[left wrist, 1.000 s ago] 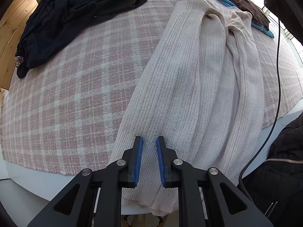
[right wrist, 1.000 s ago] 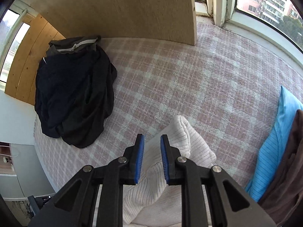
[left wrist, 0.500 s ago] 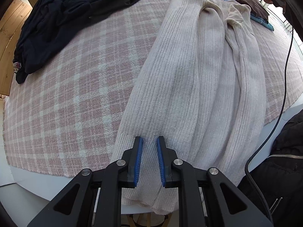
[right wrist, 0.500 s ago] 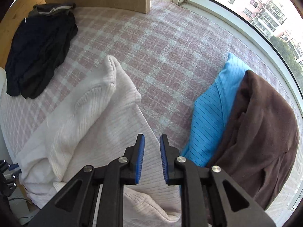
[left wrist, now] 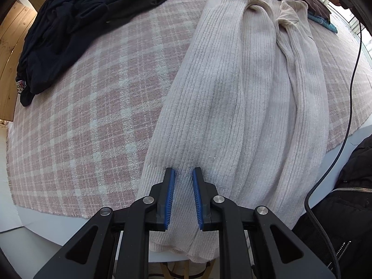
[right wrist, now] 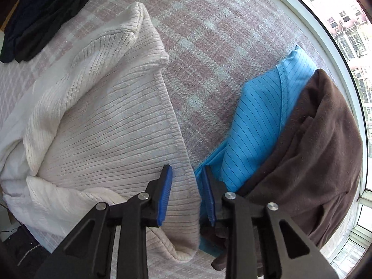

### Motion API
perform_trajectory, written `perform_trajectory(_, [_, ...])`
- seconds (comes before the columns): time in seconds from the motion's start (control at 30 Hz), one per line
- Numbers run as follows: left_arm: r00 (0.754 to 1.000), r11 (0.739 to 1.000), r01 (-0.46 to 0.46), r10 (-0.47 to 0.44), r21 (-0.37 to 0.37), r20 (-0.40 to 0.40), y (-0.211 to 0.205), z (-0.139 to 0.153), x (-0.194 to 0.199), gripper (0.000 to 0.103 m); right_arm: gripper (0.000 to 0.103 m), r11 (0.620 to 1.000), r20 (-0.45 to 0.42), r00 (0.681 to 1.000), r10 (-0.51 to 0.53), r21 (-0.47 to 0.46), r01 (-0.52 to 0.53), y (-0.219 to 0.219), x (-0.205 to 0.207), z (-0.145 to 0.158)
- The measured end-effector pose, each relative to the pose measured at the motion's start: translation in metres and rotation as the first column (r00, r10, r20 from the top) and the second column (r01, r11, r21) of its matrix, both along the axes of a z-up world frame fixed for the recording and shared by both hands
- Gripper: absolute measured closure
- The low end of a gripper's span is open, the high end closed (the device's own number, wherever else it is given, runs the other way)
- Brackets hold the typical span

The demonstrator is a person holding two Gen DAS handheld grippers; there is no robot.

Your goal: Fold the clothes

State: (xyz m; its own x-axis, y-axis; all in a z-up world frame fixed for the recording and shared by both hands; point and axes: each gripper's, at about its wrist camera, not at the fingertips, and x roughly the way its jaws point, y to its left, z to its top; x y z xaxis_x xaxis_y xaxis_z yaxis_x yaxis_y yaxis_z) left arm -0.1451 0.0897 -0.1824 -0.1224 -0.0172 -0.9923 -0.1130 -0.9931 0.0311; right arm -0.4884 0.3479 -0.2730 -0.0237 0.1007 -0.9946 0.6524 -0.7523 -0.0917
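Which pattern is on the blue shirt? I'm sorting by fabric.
Bright blue with thin dark pinstripes, on the shirt; clearest in the right wrist view.

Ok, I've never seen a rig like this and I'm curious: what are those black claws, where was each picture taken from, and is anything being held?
There is no robot here. A person holds a two-finger clamp in each hand, and a wide-angle camera on each clamp looks along its fingers. One picture is from the left gripper, the other from the right gripper. A pink checked cloth covers the table. On it lie a cream ribbed sweater, a heap of dark clothes, and a blue garment under a brown one. The left pads sit at the sweater's hem, but a grip is unclear. The right jaws stand open astride its edge.
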Motion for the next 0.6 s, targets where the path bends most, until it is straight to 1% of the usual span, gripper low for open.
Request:
perform_trajectory(0.13, [1.0, 1.0, 0.004, -0.004, -0.004, 0.0, 0.005, 0.0, 0.003, 0.087, 0.1, 0.998, 0.022, 1.0, 0.022, 0.056, -0.023, 0.012, 0.007, 0.007])
perform_trajectory(0.27, [1.0, 1.0, 0.006, -0.006, -0.001, -0.002, 0.01, 0.0, 0.007, 0.087, 0.102, 0.998, -0.004, 0.999, -0.044, 0.047, 0.044, 0.019, -0.004, 0.015])
perform_trajectory(0.33, [1.0, 1.0, 0.001, -0.001, -0.001, -0.001, 0.013, -0.001, 0.008, 0.087, 0.098, 0.996, -0.019, 0.997, -0.079, 0.039, 0.08, 0.022, -0.01, 0.02])
perform_trajectory(0.37, [1.0, 1.0, 0.003, -0.003, -0.004, -0.001, 0.015, -0.001, 0.009, 0.087, 0.096, 0.997, -0.043, 0.996, -0.072, 0.026, 0.073, 0.02, -0.01, 0.027])
perform_trajectory(0.4, [1.0, 1.0, 0.006, -0.006, -0.006, -0.001, 0.016, -0.001, 0.01, 0.087, 0.091, 0.998, -0.08, 0.995, -0.057, 0.021, 0.059, 0.016, -0.008, 0.035])
perform_trajectory(0.47, [1.0, 1.0, 0.009, -0.009, -0.005, 0.001, 0.019, -0.001, 0.011, 0.087, 0.088, 0.999, -0.156, 0.987, -0.042, -0.025, 0.039, 0.003, -0.003, 0.053])
perform_trajectory(0.53, [1.0, 1.0, 0.009, -0.009, -0.002, 0.003, 0.021, -0.001, 0.012, 0.087, 0.088, 0.989, -0.139, 0.99, -0.027, -0.144, 0.007, -0.016, -0.001, 0.061])
perform_trajectory(0.6, [1.0, 1.0, 0.006, -0.006, -0.002, 0.003, 0.024, -0.001, 0.015, 0.087, 0.087, 0.979, -0.098, 0.995, -0.033, -0.202, 0.013, -0.035, -0.002, 0.052])
